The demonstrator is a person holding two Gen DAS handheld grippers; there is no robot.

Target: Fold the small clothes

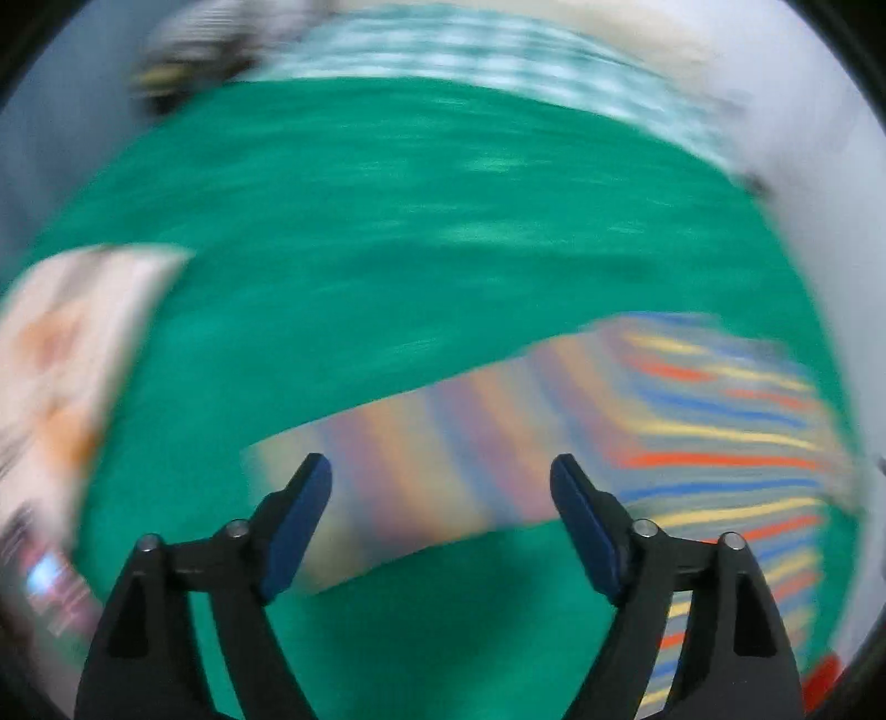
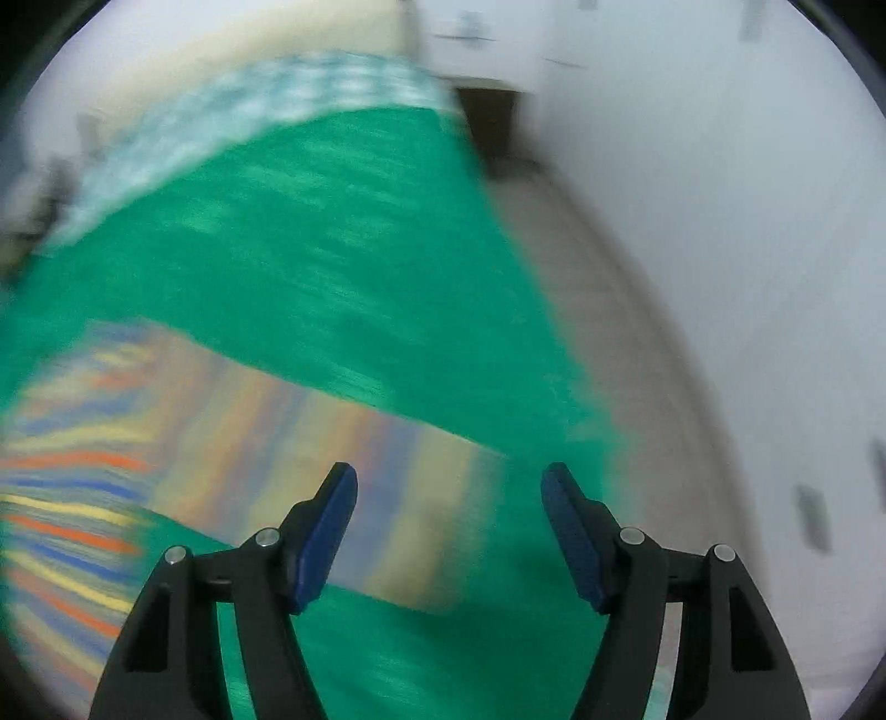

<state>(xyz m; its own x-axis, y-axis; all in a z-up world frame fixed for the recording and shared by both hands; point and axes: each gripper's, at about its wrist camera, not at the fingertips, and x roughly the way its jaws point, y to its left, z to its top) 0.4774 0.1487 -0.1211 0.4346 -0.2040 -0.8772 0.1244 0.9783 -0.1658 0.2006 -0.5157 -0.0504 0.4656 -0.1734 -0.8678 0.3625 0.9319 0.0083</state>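
A striped garment (image 1: 692,443) in orange, blue and yellow lies flat on the green cover (image 1: 387,249). One sleeve (image 1: 432,476) stretches left in the left wrist view, just ahead of my left gripper (image 1: 441,471), which is open and empty above it. In the right wrist view the same garment (image 2: 72,487) fills the lower left and its other sleeve (image 2: 343,476) reaches right, under my right gripper (image 2: 449,479), which is open and empty. Both views are motion-blurred.
A white printed cloth (image 1: 66,376) lies at the left of the green cover. A checked teal-and-white cloth (image 1: 470,50) lies across the far end. The cover's right edge (image 2: 554,343) drops to a grey floor (image 2: 626,332) beside a white wall.
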